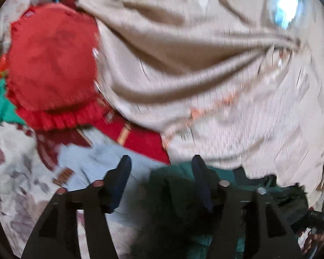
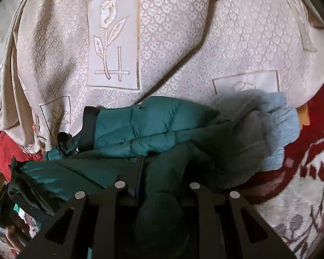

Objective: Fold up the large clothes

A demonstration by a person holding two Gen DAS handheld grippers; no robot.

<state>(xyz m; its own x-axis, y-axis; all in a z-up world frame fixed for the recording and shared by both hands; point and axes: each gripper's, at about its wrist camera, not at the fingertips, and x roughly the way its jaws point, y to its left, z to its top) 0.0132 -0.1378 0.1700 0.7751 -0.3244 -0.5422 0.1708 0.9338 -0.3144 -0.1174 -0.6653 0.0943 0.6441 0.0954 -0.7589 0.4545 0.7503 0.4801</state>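
A dark green puffer jacket [image 2: 144,127] lies bunched on the floor in front of a beige covered sofa. In the right wrist view my right gripper [image 2: 159,172] is down in the jacket; green fabric bulges up between its fingers and hides the tips. In the left wrist view my left gripper [image 1: 159,168] is open with both dark fingers apart, hovering over the jacket's edge [image 1: 179,185] and a light blue garment [image 1: 97,157]. The blue garment also shows in the right wrist view [image 2: 270,127], lying beside the jacket.
A beige patterned sofa cover [image 1: 194,43] [image 2: 162,32] fills the background. A red knit cushion [image 1: 51,58] and red cloth [image 1: 140,138] lie at the left. A floral red and white carpet [image 2: 308,183] [image 1: 13,172] covers the floor.
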